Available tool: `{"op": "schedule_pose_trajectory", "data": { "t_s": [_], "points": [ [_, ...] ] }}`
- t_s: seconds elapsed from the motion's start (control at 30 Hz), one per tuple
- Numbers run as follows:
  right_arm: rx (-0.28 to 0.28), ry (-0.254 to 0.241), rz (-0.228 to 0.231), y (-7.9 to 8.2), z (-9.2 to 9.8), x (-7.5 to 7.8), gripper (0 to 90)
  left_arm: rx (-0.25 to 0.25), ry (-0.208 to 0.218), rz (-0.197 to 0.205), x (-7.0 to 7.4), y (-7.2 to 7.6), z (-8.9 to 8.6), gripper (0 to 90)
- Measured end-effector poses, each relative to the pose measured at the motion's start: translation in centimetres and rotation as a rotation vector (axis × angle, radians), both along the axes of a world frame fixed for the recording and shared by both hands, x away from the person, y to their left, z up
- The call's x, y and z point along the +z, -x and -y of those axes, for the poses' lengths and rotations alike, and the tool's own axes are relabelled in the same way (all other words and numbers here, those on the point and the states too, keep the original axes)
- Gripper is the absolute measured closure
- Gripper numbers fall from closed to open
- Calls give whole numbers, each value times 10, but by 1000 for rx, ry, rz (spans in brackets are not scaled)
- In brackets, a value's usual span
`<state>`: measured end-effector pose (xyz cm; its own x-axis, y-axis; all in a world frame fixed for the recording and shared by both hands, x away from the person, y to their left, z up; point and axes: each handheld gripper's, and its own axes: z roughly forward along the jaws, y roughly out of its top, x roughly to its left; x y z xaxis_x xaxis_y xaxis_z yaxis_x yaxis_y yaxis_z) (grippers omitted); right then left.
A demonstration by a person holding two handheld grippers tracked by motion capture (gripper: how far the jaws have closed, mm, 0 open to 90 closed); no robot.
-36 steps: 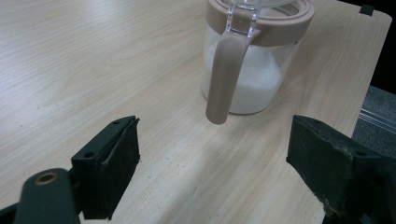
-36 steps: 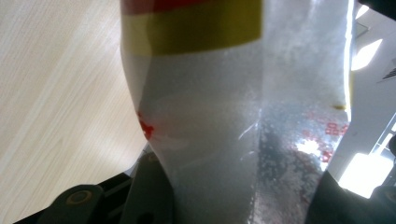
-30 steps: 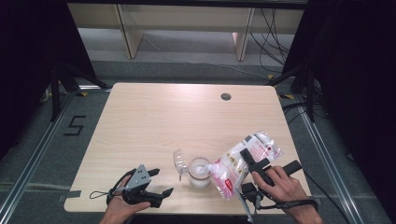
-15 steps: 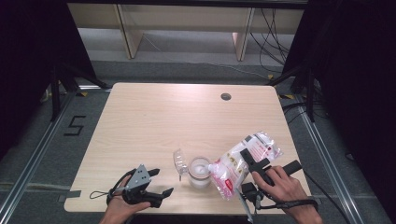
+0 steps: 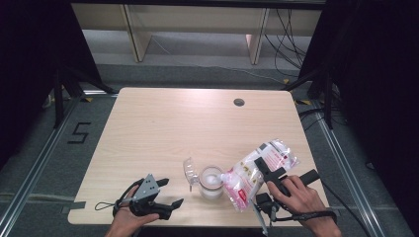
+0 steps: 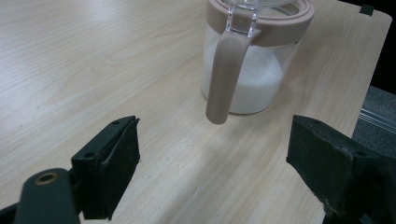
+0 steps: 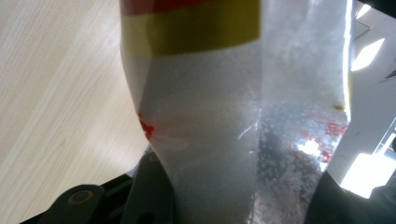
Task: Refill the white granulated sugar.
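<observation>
A clear plastic bag of white granules, printed in red, is tilted with its mouth over a glass jar. The jar holds white granules and its clear lid stands flipped up on the left. My right gripper is shut on the bag, whose plastic sits between both jaws in the right gripper view. My left gripper rests near the table's front edge, left of the jar, open with nothing in it. In the left gripper view the jar shows a beige rim and handle beyond the spread jaws of the left gripper.
The light wooden table has a round cable hole at the back right. The right table edge lies close to the right hand. A black "5" mark is on the floor at the left, and shelf legs stand behind the table.
</observation>
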<state>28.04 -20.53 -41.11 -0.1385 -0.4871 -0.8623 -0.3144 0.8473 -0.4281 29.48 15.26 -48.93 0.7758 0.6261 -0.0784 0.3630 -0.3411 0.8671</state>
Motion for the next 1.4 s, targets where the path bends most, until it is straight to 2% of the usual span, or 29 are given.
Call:
{"op": "schedule_pose_trajectory", "data": {
  "t_s": [0.07, 0.37, 0.43, 0.47, 0.57, 0.67, 0.7, 0.87, 0.93, 1.07, 1.13, 1.2, 1.23, 1.37, 1.4],
  "points": [
    [2, 11, -1, 0, -1, 1, 680, 3, 5, -3, 0, 0, 0, 165],
    [-3, 4, 3, 0, 0, 0, 680, 3, 3, -3, 0, 0, 0, 165],
    [2, 10, 2, 0, 0, 0, 681, 1, 7, -3, 0, 0, 0, 165],
    [20, 42, 7, -1, -1, 2, 681, -1, 9, -3, 0, 0, 0, 165],
    [25, 52, 12, -1, -2, 2, 682, -1, 8, -2, 0, 0, 0, 165],
    [25, 52, 11, -1, -2, 2, 683, -1, 9, -3, 0, 0, 0, 165],
    [2, 20, 4, 0, -1, 0, 683, -2, 9, -3, 0, 0, 0, 165],
    [0, 34, 3, 0, -2, 0, 683, 3, 17, -3, 0, 0, 1, 165],
    [1, 21, 4, 0, -1, 0, 683, 2, 17, -3, 0, 0, 1, 165],
    [-4, 43, 6, 1, -2, 1, 685, 3, 17, -3, 0, 0, 1, 165],
    [20, 71, 15, 0, -2, 3, 685, 3, 17, -3, 0, 0, 1, 165],
    [19, 75, 14, 0, -2, 4, 685, 3, 17, -3, 0, 0, 1, 165],
    [13, 55, 14, 0, -2, 2, 685, 3, 17, -3, 0, 0, 1, 165],
    [21, 65, 15, -1, -2, 3, 686, 3, 18, -3, 0, 0, 1, 165],
    [18, 65, 12, -1, -2, 3, 686, 0, 4, -2, 0, 0, 0, 165]
  ]
}}
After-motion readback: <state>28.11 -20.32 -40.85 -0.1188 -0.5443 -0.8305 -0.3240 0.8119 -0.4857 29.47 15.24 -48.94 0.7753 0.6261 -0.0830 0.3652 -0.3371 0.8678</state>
